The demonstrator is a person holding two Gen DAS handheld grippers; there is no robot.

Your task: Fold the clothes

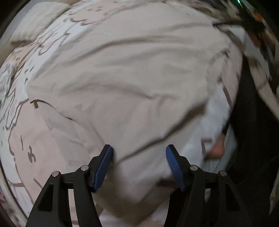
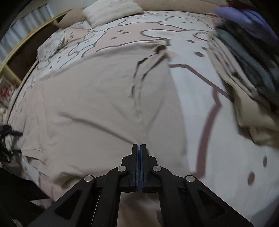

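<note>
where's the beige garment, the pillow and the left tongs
beige garment [image 2: 90,104], right wrist view, middle of the cloth
pillow [image 2: 111,12], right wrist view, its top face
left tongs [image 1: 139,153], left wrist view, midway between the open tips

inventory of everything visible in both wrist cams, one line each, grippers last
beige garment: 1, beige, spread across the bed's middle, edge at the right gripper.
bedsheet: 1, pale pink and white with dark cartoon outlines, under the garment.
pillow: 1, cream, at the bed's far end.
clothes pile: 1 heap, cream, dark and lilac, blurred, on the bed's right side in the right wrist view.
bed frame: 1, light wood, left edge of the right wrist view.
left gripper: 1, black with blue fingers, open over the garment's edge.
right gripper: 1, black, shut; whether cloth is pinched cannot be told.
</note>
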